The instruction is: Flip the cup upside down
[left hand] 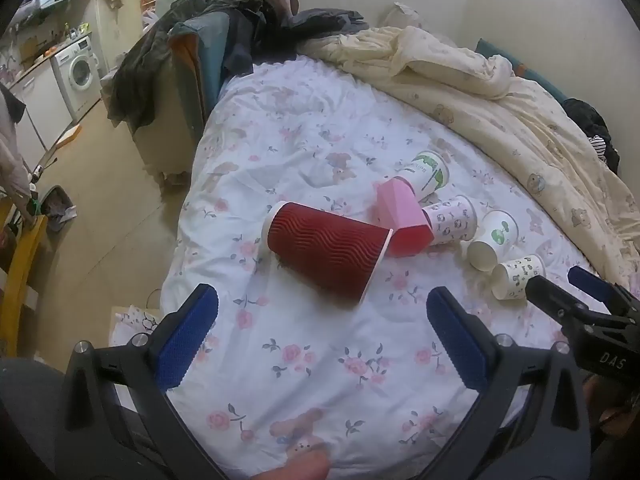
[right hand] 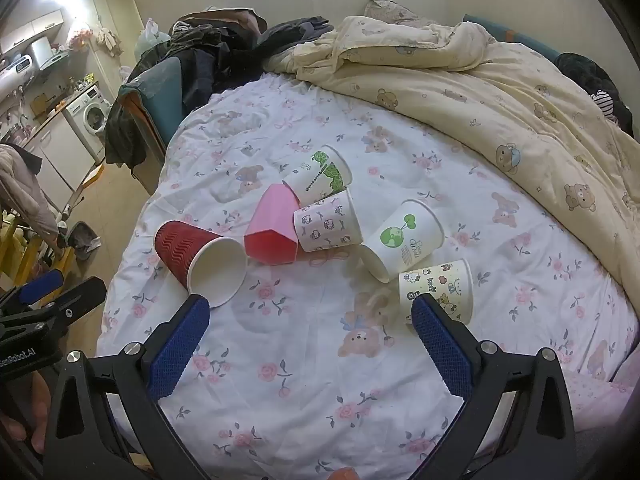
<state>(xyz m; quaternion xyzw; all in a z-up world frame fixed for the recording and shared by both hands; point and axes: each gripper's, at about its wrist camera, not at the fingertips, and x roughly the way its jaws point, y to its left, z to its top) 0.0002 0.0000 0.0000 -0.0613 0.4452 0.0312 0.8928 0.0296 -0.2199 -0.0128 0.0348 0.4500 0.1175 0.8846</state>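
Observation:
Several cups lie on their sides on a floral bedsheet (left hand: 320,360). A red ribbed cup (left hand: 326,254) lies nearest my left gripper (left hand: 322,304), which is open and empty just short of it. In the right wrist view the red cup (right hand: 200,262) shows its white mouth. A pink faceted cup (right hand: 272,228), white printed paper cups (right hand: 326,222) (right hand: 404,240) (right hand: 320,174) and a cartoon cup (right hand: 438,288) lie around it. My right gripper (right hand: 310,308) is open and empty, with its right finger (right hand: 440,344) next to the cartoon cup.
A cream bear-print duvet (right hand: 500,92) is bunched along the back and right of the bed. Dark clothes are piled on a chair (left hand: 192,72) at the bed's far left corner. The bed's left edge drops to the floor (left hand: 100,208), with a washing machine (left hand: 78,70) beyond.

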